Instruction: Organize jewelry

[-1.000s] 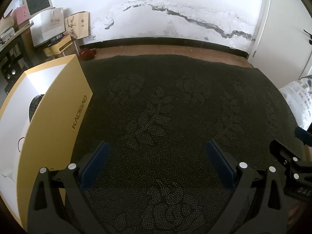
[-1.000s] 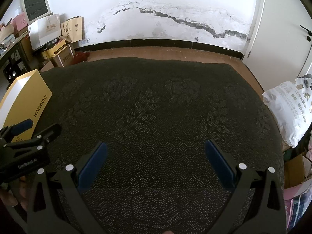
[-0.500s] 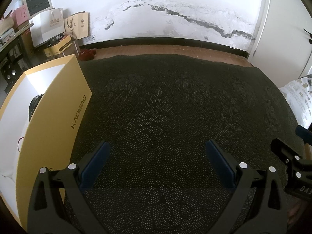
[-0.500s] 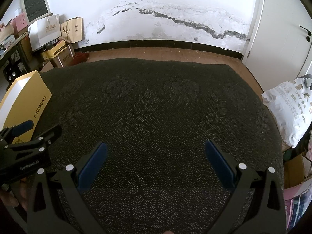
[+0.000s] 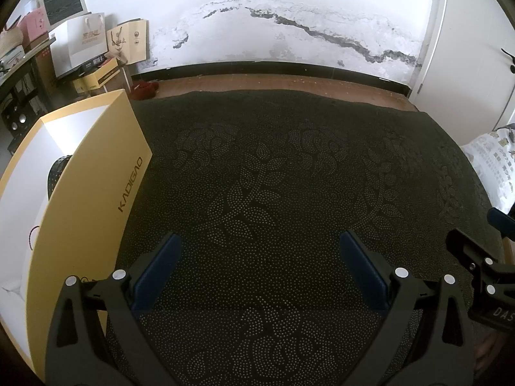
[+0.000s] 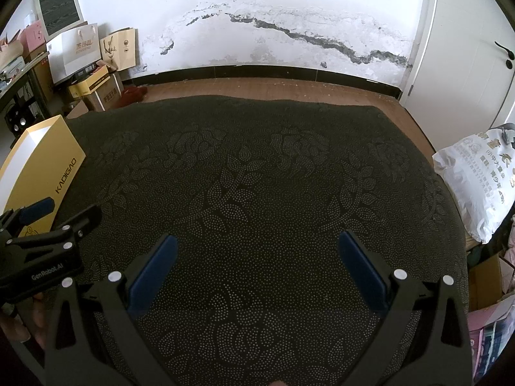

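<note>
A yellow box point(image 5: 96, 186) marked KADIGAO lies open at the left on a dark floral-patterned cloth point(image 5: 289, 177); its white inside holds a dark round item point(image 5: 56, 173) and a thin red cord point(image 5: 32, 236). The box also shows in the right wrist view point(image 6: 48, 173). My left gripper point(image 5: 257, 247) is open and empty, just right of the box. My right gripper point(image 6: 257, 247) is open and empty over the cloth. Each gripper shows at the edge of the other's view: the right gripper point(image 5: 482, 267) and the left gripper point(image 6: 54, 225).
A white printed bag point(image 6: 476, 180) lies at the cloth's right edge. Paper bags and cartons point(image 6: 90, 64) stand at the back left by the cracked white wall. A white door point(image 6: 466, 48) is at the right. Wooden floor point(image 6: 273, 88) runs behind the cloth.
Both grippers have drifted back slightly; the cloth pattern sits a little farther up in each view. Both stay open and empty.
</note>
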Available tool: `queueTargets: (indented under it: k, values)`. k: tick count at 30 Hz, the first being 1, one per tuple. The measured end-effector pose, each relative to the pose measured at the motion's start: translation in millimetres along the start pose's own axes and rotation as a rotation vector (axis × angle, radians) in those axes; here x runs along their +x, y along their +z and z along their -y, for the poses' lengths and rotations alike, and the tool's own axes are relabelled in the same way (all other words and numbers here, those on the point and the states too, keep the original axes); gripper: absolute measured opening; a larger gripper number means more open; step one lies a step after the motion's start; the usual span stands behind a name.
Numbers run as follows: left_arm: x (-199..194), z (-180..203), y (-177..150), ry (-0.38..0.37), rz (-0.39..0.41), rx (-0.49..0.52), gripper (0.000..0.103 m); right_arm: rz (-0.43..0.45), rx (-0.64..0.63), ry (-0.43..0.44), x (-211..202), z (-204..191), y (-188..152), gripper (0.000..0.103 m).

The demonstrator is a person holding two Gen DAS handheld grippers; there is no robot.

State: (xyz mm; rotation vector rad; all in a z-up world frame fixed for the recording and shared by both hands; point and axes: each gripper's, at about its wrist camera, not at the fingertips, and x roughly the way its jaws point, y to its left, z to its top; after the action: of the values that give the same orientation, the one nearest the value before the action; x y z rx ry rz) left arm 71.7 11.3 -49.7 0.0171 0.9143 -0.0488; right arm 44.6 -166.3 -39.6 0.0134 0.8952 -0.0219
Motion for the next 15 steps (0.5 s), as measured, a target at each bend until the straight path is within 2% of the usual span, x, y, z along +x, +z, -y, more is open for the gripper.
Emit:
queueTargets:
  k: [15]
  values:
    - [-0.4,0.4,0.1,0.0,-0.001,0.001,0.096,0.002,0.0,-0.001,0.0,1.0,0.1,0.097]
